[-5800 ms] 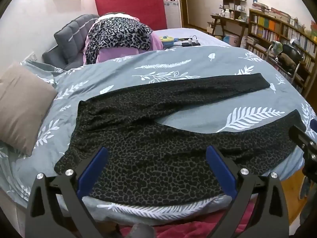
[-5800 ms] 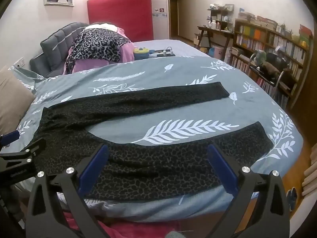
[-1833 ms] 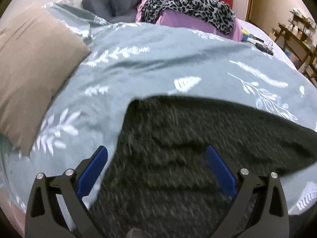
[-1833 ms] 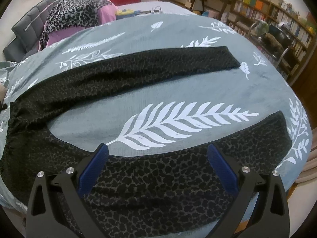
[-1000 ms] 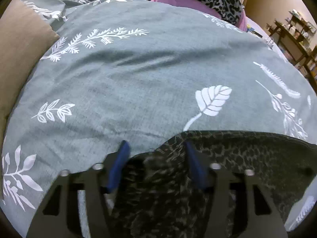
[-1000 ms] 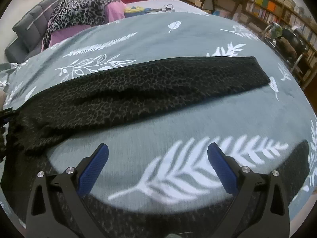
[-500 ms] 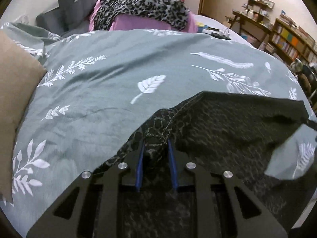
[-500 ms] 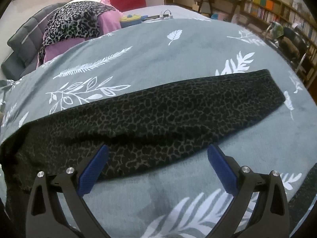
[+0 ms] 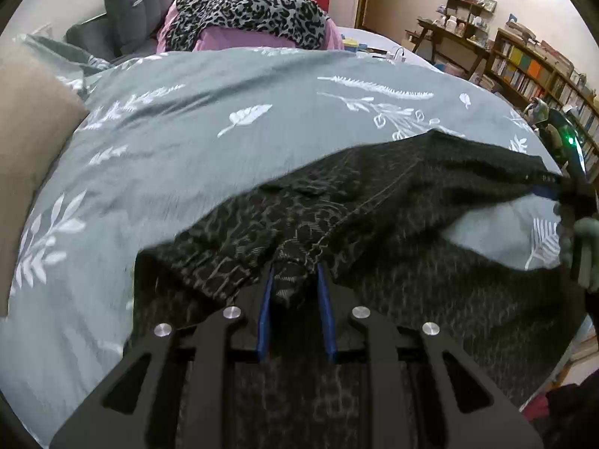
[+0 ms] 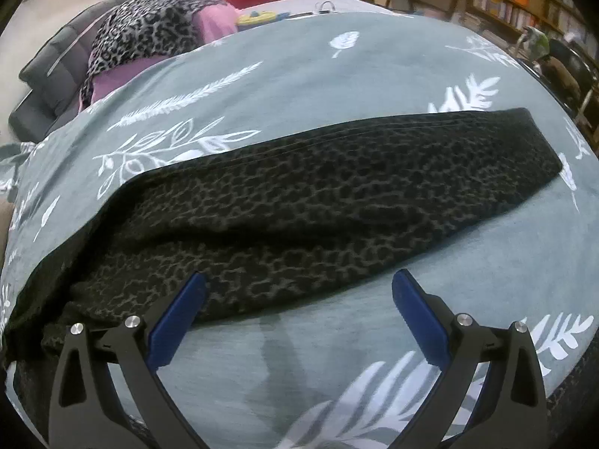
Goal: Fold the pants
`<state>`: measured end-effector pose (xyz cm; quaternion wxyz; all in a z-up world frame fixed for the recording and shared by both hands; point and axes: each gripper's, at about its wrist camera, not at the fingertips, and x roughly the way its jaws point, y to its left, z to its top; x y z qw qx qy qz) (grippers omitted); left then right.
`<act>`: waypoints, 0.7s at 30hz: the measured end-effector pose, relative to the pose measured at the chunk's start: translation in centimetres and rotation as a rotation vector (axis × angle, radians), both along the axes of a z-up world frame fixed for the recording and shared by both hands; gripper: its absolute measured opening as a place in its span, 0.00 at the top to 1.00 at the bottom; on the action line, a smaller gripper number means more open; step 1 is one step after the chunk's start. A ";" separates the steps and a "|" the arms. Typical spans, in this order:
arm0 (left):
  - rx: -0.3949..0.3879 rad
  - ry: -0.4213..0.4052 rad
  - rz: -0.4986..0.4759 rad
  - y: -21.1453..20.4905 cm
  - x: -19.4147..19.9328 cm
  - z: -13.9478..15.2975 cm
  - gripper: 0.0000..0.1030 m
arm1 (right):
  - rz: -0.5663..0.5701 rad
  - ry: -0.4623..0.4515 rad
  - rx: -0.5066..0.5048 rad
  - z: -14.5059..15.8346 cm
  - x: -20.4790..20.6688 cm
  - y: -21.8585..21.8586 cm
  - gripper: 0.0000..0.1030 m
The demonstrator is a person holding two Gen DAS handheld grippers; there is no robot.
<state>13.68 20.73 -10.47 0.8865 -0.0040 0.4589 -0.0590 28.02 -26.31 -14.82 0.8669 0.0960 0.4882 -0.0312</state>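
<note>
A second ago the left gripper (image 9: pixel 294 280) had its blue fingers apart at the top corner of the pants (image 9: pixel 374 232). Since then its jaws have closed, and they now pinch a bunch of the waist cloth between them. The corner has come up off the blanket (image 9: pixel 187 142) and been pulled back across the rest of the pants. The cloth hangs from the pinch in a loose ridge, and a seam runs up from it.

The pants are dark with a spotted pattern. They lie on the grey blanket with white leaves, on the bed. The far leg (image 10: pixel 355 187) is stretched out flat toward the right side, and it looks closer in the right camera than it did a second ago.

The right gripper (image 10: pixel 299 312) has its jaws wide open. It holds nothing. It hangs just over the near edge of the far leg, with bare blanket under the right finger. It looks ready to grab that leg, so both ends can be carried over together onto the near leg. That seems to be the first fold, just starting.
</note>
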 end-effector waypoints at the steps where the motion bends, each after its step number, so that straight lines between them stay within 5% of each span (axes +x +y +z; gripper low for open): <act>1: -0.001 0.000 0.010 0.2 -0.5 0.0 0.79 | -0.011 -0.003 -0.003 0.1 -0.1 -0.5 0.02; 7: -0.076 -0.034 0.089 2.7 -2.6 2.1 0.79 | -0.151 -0.012 -0.036 2.3 1.0 -9.2 0.02; 13: -0.106 -0.065 0.100 3.1 -3.1 4.5 0.79 | -0.384 0.093 0.160 2.8 4.9 -21.3 0.02; 17: -0.170 -0.087 0.140 4.3 -3.1 5.9 0.79 | -0.448 0.169 0.067 2.8 7.8 -24.3 0.02; 21: -0.209 -0.095 0.168 5.2 -3.3 6.7 0.79 | -0.527 0.164 0.135 2.0 10.1 -27.4 0.02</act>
